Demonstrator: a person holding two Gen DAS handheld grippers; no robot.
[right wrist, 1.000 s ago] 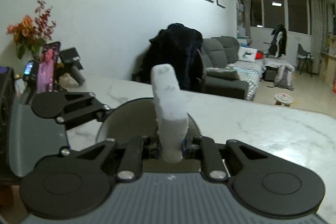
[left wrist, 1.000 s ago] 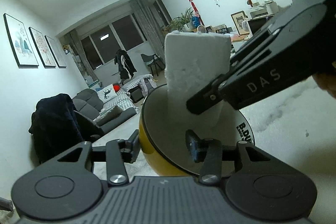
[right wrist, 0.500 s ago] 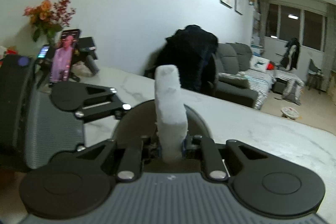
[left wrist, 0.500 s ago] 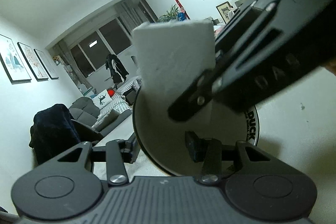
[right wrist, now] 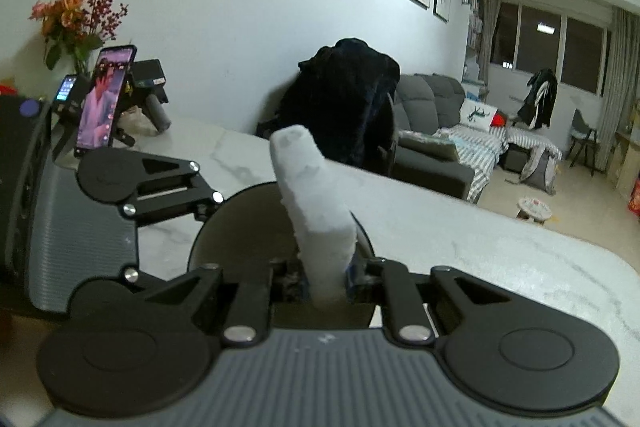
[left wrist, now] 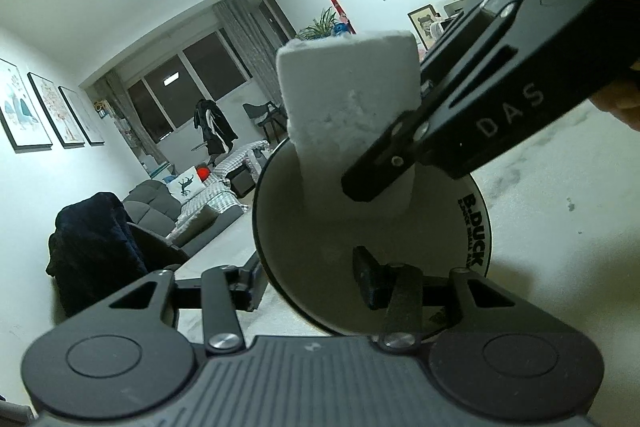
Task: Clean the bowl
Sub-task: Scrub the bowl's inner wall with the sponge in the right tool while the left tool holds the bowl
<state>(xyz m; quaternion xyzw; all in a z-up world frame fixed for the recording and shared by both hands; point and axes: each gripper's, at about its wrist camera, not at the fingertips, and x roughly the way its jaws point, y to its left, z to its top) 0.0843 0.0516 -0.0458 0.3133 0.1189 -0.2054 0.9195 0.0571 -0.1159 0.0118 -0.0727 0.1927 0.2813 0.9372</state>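
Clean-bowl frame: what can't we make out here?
- Bowl bottom, left wrist view: covered by sponge and right tongs.
- Sponge-to-bowl contact, right wrist view: hidden behind the tongs' own linkage; sponge lower end unseen.
- Rim lettering, left wrist view: partly cut off, smaller print unreadable.
- Left tongs' grip on bowl wall: contact unclear.

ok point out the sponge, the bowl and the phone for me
sponge (left wrist: pixel 348 95), left wrist view, its broad white face
bowl (left wrist: pixel 320 251), left wrist view, its grey inner wall
phone (right wrist: pixel 105 99), right wrist view, its lit screen
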